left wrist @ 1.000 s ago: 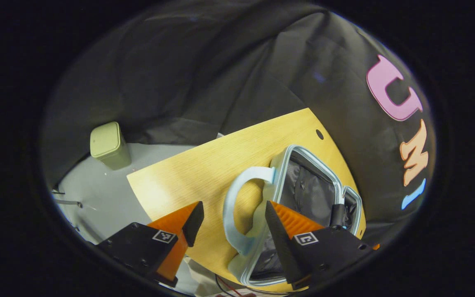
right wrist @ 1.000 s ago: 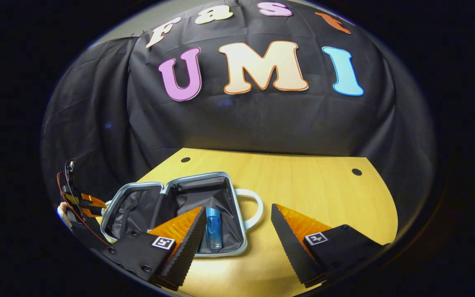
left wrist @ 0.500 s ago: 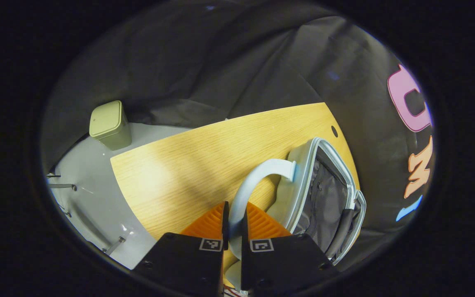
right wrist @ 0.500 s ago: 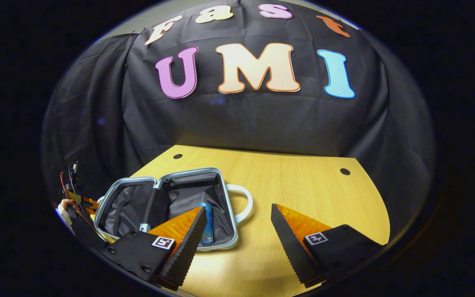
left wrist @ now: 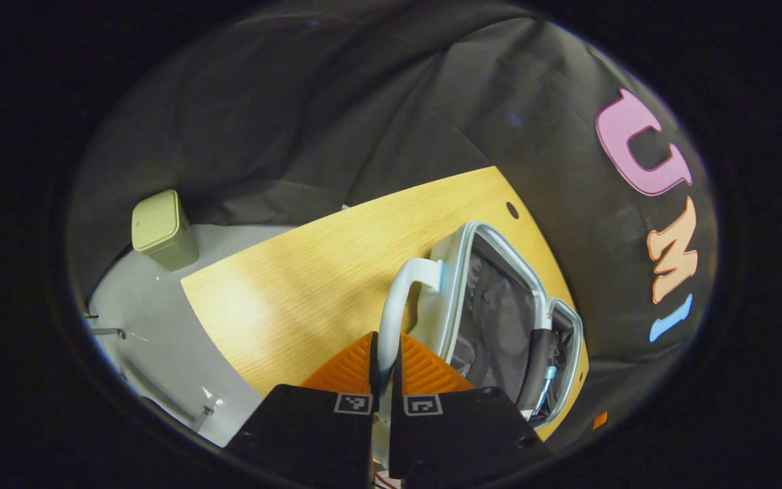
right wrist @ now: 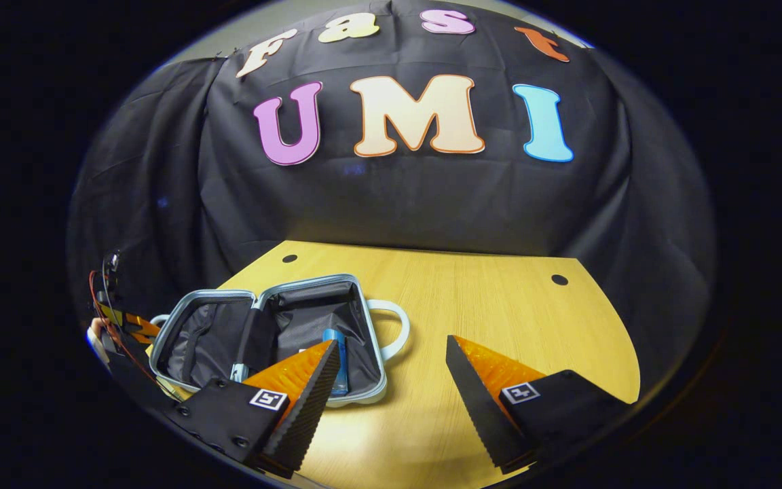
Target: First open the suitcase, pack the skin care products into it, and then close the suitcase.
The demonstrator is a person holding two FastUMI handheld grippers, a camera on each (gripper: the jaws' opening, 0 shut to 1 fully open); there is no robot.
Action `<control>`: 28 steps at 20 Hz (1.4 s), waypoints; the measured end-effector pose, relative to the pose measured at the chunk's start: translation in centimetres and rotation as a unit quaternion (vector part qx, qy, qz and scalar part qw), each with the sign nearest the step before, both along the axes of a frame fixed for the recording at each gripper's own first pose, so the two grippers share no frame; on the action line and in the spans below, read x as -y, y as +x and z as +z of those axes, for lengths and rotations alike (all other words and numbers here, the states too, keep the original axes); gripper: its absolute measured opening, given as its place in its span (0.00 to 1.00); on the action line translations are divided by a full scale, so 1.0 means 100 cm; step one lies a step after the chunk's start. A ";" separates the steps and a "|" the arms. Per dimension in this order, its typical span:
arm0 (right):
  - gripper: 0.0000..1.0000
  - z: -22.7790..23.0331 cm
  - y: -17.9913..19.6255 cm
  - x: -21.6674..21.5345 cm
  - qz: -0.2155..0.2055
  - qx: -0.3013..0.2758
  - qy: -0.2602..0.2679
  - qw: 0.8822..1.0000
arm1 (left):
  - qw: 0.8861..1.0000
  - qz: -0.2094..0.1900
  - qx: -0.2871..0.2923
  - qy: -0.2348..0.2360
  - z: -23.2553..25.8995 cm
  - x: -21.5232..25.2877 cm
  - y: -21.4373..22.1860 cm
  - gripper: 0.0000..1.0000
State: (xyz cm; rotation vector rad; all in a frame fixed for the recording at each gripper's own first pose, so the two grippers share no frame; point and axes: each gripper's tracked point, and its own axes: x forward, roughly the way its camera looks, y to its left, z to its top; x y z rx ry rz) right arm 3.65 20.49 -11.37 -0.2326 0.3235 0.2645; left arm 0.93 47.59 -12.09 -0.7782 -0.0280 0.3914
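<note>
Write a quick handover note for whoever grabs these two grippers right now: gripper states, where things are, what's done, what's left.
Left gripper: shut on the handle of the suitcase's left half.
Right gripper: open, holding nothing, hovering over the table beside the case.
Suitcase: lying open on the table, both halves flat.
Blue bottle: lying in the right half.
Done: case opened, bottle packed.
Left: swing the held half over and close the case.

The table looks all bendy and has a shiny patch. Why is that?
In both views the fisheye lens bows the wooden table's straight edges. In the right gripper view, light glares off the wood beside the suitcase; in the left gripper view, a paler patch sits near the table's corner.
</note>
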 end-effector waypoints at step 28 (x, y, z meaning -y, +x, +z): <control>0.95 0.036 -0.003 0.088 -0.043 0.027 -0.004 0.999 | 0.937 -0.237 0.031 0.257 0.215 0.365 0.105 0.02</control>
